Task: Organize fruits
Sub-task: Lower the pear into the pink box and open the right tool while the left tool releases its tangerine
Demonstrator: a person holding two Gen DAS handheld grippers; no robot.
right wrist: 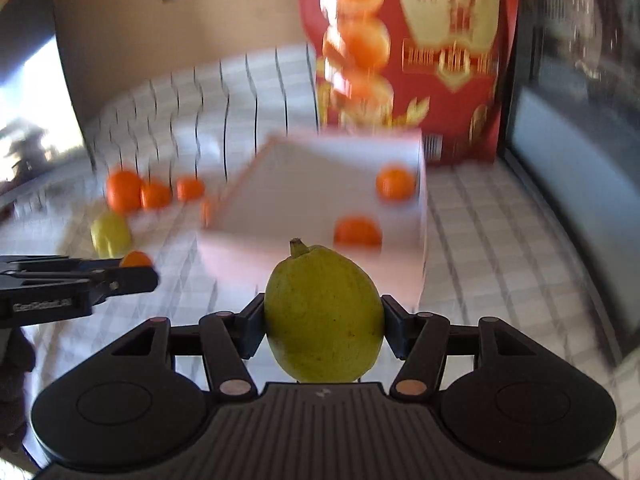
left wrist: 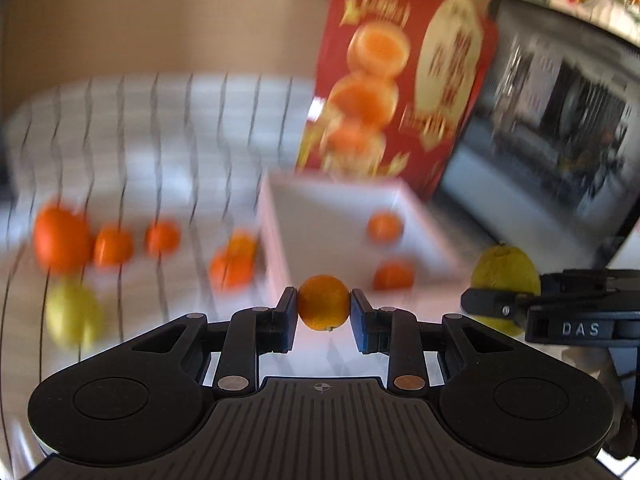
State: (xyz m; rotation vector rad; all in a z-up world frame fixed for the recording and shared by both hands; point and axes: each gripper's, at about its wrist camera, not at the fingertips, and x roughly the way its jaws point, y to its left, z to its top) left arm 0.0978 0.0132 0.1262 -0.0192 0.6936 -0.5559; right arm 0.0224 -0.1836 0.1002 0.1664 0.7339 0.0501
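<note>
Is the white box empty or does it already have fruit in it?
Not empty. The white box holds two small oranges: one near the far corner, one nearer.

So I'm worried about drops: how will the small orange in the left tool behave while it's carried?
The small orange is round and smooth-skinned, pinched only at its sides by the left tool, so it could probably pivot or slip if jolted. It looks firm and light, so the hold should suffice. Set on the checked cloth, it would likely roll.
</note>
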